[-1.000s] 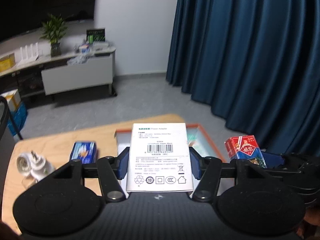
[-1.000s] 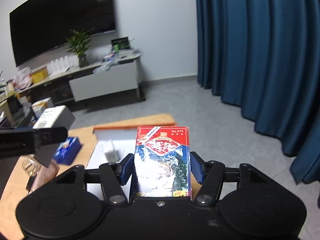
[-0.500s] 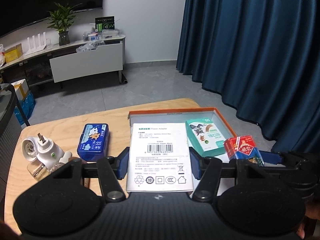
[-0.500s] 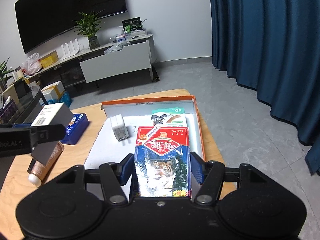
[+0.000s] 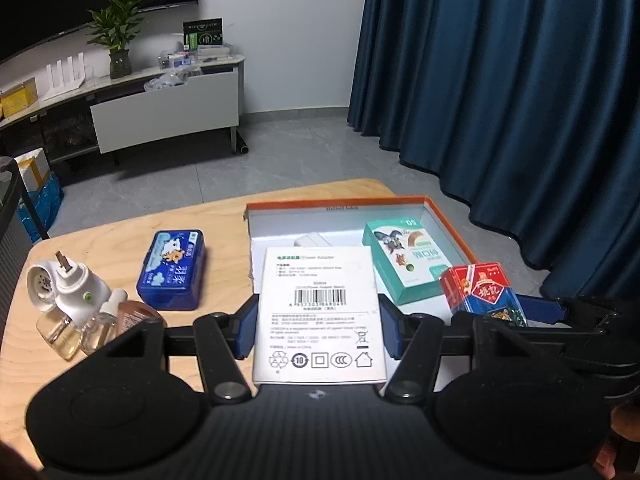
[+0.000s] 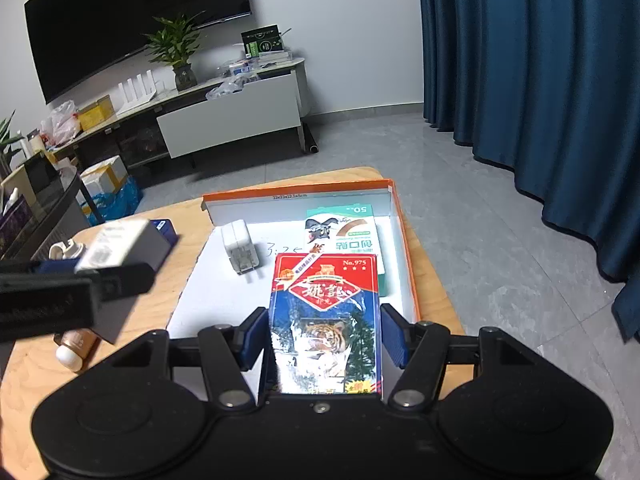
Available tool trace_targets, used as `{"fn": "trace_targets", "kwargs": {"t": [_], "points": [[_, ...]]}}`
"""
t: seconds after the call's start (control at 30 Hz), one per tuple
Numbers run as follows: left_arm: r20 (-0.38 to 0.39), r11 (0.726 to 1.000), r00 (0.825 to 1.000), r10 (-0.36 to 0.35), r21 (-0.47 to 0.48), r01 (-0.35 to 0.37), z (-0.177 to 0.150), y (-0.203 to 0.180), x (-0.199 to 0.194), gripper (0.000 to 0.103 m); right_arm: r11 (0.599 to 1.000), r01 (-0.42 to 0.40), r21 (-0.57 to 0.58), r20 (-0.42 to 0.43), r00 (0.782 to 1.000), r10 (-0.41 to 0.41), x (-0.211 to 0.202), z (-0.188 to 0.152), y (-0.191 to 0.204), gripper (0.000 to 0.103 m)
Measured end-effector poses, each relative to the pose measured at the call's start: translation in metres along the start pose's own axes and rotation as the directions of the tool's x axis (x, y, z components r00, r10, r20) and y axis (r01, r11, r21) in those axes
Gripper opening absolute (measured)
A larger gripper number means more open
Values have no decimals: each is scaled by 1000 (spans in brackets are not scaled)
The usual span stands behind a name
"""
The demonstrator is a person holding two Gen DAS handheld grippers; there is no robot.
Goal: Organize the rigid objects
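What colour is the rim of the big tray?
Orange. The tray's rim is orange and its inside white; the right wrist view shows it best.

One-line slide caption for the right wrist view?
Right gripper holds a red-blue card pack above the orange-rimmed box.

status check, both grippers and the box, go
Left gripper shut on white adapter box. Right gripper shut on red-blue card pack, over orange tray. Tray holds charger and green box; bare floor remains between them.
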State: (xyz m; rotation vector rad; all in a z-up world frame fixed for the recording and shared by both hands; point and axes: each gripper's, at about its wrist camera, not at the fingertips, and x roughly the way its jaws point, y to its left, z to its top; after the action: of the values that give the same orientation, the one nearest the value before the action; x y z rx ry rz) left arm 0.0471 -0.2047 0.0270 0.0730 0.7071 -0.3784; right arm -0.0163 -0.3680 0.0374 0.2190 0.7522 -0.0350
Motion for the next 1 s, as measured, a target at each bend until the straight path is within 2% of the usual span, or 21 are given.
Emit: {"fn": "trace_targets", "kwargs": {"t": [0.3, 1.0], "points": [[11, 1000, 1000, 2, 17, -2, -2, -4, -4, 60, 1000, -10, -5, 18, 1000, 10, -9, 0, 4, 71], [27, 1000, 1000, 5, -9, -5, 3, 3, -14, 60, 1000, -20, -15, 30, 999, 21, -20, 1, 8, 71]]}}
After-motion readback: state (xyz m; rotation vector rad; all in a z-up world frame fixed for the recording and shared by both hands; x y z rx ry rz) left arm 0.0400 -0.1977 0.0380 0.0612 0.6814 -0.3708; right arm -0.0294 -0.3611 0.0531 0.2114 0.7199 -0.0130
